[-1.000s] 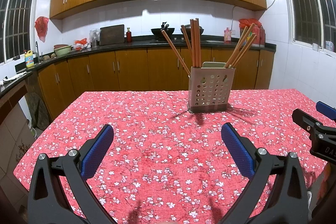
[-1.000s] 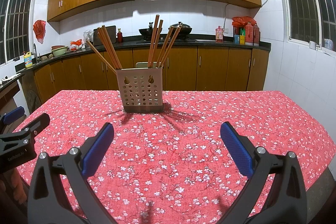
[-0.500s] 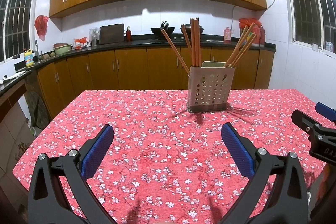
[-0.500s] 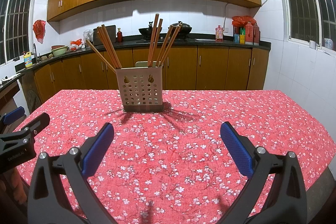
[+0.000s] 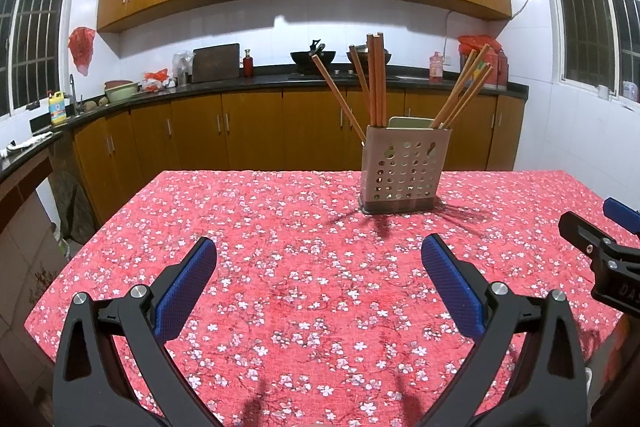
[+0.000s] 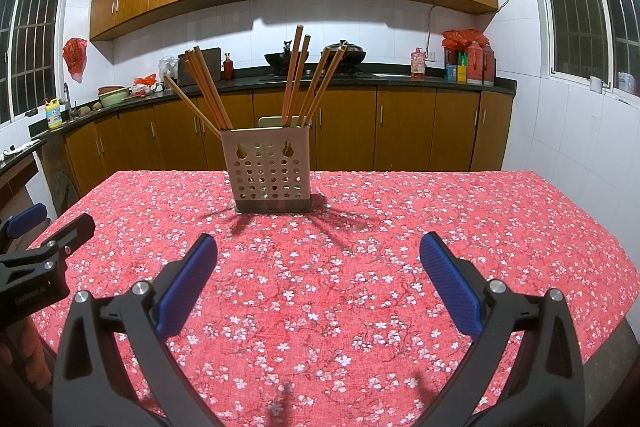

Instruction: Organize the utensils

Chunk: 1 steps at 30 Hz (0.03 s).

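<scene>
Little is being changed over the last second: the perforated utensil holder (image 5: 402, 171) is being framed a touch farther off in both wrist views than a moment ago, suggesting both pairs of tongs are being drawn slightly back. The chopsticks (image 6: 298, 77) are all being kept upright or leaning inside the holder, which is standing toward the far side of the counter (image 5: 304, 267) under a red floral cloth; nothing loose is being shown on the cloth, so the sorting is being judged finished or nearly so. The left tongs (image 5: 320, 261) and the right tongs (image 6: 318, 255) are both being held wide apart, with nothing between the blue pads. Partial lettering on each tool's body is being glimpsed, too clipped to be read
</scene>
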{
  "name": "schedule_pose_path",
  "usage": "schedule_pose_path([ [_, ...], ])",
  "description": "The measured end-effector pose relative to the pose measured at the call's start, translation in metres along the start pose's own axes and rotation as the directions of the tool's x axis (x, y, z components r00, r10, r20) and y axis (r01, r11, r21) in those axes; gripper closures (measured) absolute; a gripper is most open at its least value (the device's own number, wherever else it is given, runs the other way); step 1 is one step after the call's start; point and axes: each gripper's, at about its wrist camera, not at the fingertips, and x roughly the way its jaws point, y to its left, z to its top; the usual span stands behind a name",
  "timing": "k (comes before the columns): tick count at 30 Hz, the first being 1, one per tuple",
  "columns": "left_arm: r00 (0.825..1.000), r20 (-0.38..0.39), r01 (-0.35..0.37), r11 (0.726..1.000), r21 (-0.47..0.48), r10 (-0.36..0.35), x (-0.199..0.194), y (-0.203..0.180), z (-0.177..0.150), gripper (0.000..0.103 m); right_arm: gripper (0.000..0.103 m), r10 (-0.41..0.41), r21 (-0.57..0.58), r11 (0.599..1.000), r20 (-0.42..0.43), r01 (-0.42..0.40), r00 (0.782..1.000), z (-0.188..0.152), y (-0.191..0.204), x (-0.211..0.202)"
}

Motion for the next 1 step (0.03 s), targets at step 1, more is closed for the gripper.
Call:
schedule_pose_path([
  [1, 1.000, -0.001, 0.000, 1.000, -0.001, 0.000, 0.0003, 0.0007, 0.0006, 0.002, 0.004, 0.000, 0.000, 1.000, 0.000, 0.000, 1.000, -0.0010, 0.0005, -0.0001],
])
